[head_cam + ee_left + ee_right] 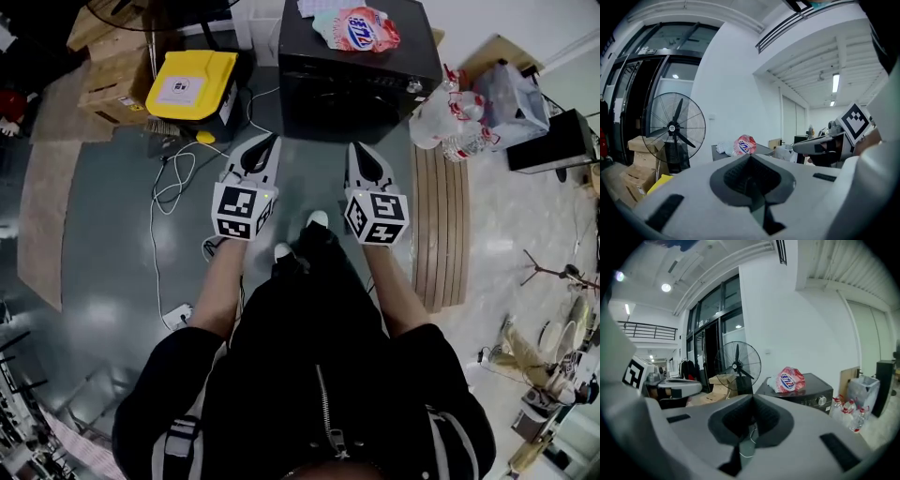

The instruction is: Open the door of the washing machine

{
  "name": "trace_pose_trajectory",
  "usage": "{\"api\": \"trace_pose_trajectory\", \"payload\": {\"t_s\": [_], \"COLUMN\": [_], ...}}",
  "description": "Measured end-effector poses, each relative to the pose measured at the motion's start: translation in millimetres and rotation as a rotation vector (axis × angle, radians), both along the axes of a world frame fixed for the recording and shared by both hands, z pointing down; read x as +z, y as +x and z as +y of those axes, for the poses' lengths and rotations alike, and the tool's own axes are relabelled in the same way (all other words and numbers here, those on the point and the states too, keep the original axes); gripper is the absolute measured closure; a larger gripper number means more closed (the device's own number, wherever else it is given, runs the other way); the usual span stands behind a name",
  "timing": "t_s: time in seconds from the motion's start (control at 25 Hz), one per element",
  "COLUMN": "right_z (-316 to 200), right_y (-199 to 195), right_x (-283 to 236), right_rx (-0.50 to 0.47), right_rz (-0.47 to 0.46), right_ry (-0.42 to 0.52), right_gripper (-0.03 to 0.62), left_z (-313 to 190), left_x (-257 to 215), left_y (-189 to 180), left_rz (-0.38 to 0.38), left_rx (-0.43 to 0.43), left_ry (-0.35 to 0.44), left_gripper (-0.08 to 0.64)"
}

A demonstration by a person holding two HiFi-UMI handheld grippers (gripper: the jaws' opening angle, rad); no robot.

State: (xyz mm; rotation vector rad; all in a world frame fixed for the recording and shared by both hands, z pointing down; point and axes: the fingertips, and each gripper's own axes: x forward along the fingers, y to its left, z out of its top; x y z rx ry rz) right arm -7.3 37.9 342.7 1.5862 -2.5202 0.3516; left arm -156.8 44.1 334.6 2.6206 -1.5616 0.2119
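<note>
Left gripper [270, 141] & right gripper [358, 148], both shut tight w/ nothing held, point at washing machine [361, 66] just ahead on far side. Its door [342, 111] faces them, right gripper nearer.

Black washing machine [361, 80], and on top a red-and-white bag [364, 28] with blue print. Yellow-lidded box [192, 80] on the grey-green floor [112, 253]. Left gripper [273, 139] and right gripper [353, 147] are both pale grey with black pads and black-and-white square markers. Black clothing [309, 375], white shoes [317, 218].
</note>
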Motion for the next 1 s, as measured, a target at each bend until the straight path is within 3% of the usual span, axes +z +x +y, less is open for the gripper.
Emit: {"api": "trace_pose_trajectory", "payload": {"t_s": [0.4,0.76,1.0], "right_z": [-109,-223,-261], "right_y": [-2,-4,-22], "right_x": [15,33,58], "right_rx": [0.049,0.013,0.016], "right_rz": [-0.031,-0.019,-0.016], "right_ry": [-0.022,-0.066,-0.128], "right_gripper": [0.589,0.589,0.589], "left_z": [-109,-212,-254], "left_x": [11,26,42], "left_y": [-2,-14,-27], "left_rz": [-0.019,-0.02,-0.02], "left_rx": [0.04,0.014,0.025], "left_ry": [-0.015,-0.067,-0.108], "left_gripper": [0.558,0.558,0.56]}}
